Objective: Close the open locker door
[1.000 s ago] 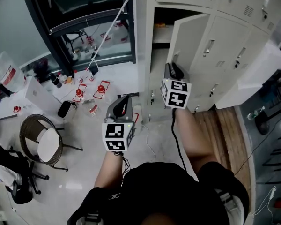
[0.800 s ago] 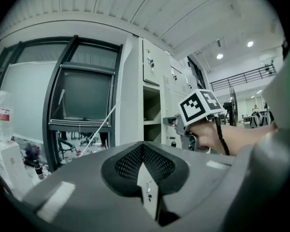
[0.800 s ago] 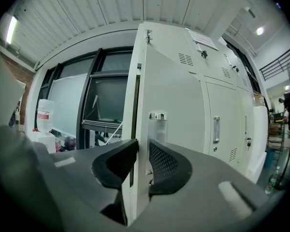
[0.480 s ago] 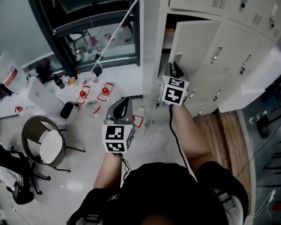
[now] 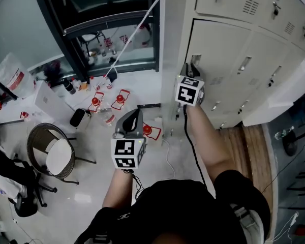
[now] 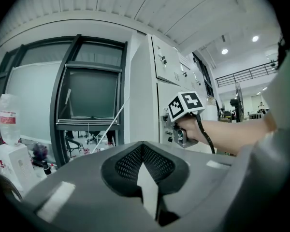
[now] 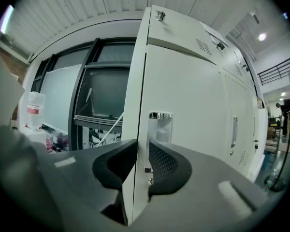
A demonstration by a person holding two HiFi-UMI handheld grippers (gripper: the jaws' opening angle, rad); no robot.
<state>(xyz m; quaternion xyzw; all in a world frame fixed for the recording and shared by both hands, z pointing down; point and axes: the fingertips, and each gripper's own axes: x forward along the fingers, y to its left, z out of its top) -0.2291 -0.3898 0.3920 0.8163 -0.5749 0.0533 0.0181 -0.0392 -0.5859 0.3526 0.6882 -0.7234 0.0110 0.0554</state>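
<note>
Locker door (image 5: 218, 55) barely ajar above cluttered white floor (image 5: 86, 187)

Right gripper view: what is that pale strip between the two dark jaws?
It is the free edge of the locker door, just under its shiny handle. The right gripper has its jaws clamped on it, as the right gripper view shows.

You have two tongs, left tongs (image 5: 134, 114) and right tongs (image 5: 194, 65), one locker door (image 5: 219, 51) gripped, and one locker bank (image 5: 174, 39). Left of that bank sit one round chair (image 5: 55, 155) and three red-topped items (image 5: 120, 99).
</note>
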